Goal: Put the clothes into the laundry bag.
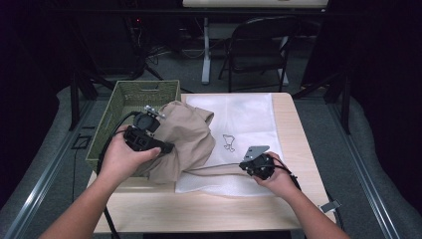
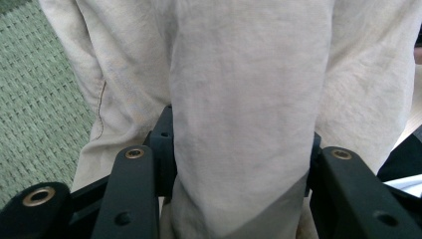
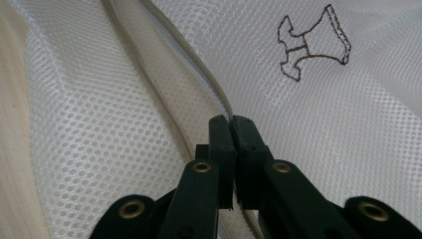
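A crumpled beige garment point(image 1: 184, 139) lies bunched at the left side of a white mesh laundry bag point(image 1: 244, 122) spread flat on the table. My left gripper point(image 1: 166, 148) is shut on a thick fold of the beige garment point(image 2: 249, 124), the cloth pinched between both jaws. My right gripper point(image 1: 245, 164) sits at the bag's near edge, shut on the mesh bag's zipper edge point(image 3: 219, 99). A small dark embroidered figure point(image 3: 311, 45) marks the mesh bag point(image 3: 348, 139); the same figure point(image 1: 228, 143) shows in the high view.
A green woven basket point(image 1: 124, 107) stands at the table's left edge, partly under the garment; its weave point(image 2: 35, 99) shows behind the cloth. Light wooden table point(image 1: 209, 209) has bare room at the front. A folding chair point(image 1: 259, 50) stands beyond the table.
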`<control>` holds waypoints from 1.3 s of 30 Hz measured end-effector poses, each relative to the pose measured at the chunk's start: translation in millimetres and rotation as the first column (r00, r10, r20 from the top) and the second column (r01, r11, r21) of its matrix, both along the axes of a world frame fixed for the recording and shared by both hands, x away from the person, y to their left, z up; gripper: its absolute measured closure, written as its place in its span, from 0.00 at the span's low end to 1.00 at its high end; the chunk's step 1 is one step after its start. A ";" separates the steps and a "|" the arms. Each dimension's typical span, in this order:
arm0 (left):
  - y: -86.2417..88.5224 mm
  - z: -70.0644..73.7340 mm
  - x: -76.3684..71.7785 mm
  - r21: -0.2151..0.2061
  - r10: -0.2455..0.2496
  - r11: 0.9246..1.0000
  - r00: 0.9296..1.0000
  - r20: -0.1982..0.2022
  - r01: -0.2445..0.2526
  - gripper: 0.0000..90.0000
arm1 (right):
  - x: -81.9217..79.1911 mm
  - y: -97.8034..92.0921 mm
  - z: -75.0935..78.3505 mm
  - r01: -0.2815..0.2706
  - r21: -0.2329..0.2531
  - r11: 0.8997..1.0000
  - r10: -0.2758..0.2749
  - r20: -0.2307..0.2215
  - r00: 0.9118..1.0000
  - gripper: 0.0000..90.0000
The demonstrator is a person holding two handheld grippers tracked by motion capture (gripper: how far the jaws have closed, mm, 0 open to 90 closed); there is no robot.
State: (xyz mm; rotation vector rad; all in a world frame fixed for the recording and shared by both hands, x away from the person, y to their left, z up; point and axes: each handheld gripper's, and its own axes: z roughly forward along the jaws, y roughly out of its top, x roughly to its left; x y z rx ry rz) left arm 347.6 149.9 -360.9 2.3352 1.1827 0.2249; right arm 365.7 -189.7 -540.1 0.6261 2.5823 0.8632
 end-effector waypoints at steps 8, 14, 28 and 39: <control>-0.4 -2.6 -1.5 0.000 -0.004 1.000 1.000 0.000 0.004 0.60 | 2.6 0.8 9.9 0.021 0.028 0.999 -0.021 0.003 1.000 0.98; -0.4 -4.2 -3.7 0.001 -0.007 1.000 1.000 -0.001 0.007 0.60 | 3.8 0.9 17.3 0.023 0.010 1.000 -0.024 0.032 0.999 0.98; -2.5 -5.2 -6.1 0.005 -0.016 1.000 1.000 -0.001 0.016 0.60 | 7.6 3.9 36.0 0.009 -0.026 1.000 -0.007 0.083 0.997 0.98; -3.9 -5.2 -8.4 0.005 -0.017 1.000 1.000 -0.001 0.017 0.60 | 12.6 2.4 48.5 0.013 -0.014 1.000 -0.012 0.087 0.996 0.98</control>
